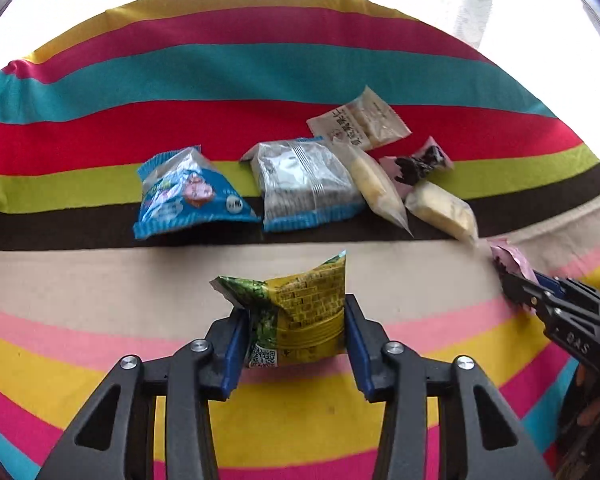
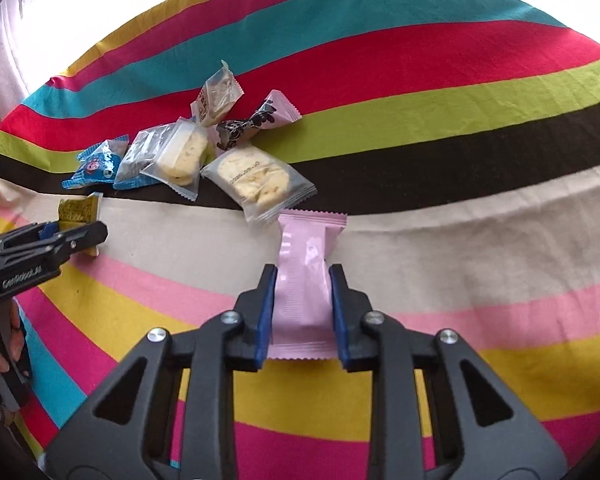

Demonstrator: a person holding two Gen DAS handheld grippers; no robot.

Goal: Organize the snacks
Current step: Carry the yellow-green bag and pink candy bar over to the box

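My left gripper (image 1: 296, 308) is shut on a yellow-and-green snack packet (image 1: 300, 312), its blue pads pinching the crumpled wrapper over the striped cloth. My right gripper (image 2: 303, 276) is shut on a pink snack packet (image 2: 306, 276), which is squeezed narrow between the pads. Each gripper also shows in the other view: the right gripper (image 1: 516, 288) at the right edge with the pink packet (image 1: 508, 258), the left gripper (image 2: 86, 236) at the left edge with the yellow packet (image 2: 78, 210). A row of other snacks lies beyond both grippers on the dark stripe.
On the striped cloth (image 1: 100, 272) lie a blue packet (image 1: 188, 196), a silver-blue packet (image 1: 304, 184), clear-wrapped biscuits (image 2: 256, 180), a white packet (image 1: 360, 124) and a pink-and-black candy wrapper (image 1: 420, 164). A person's fingers (image 2: 4, 352) show at the left edge.
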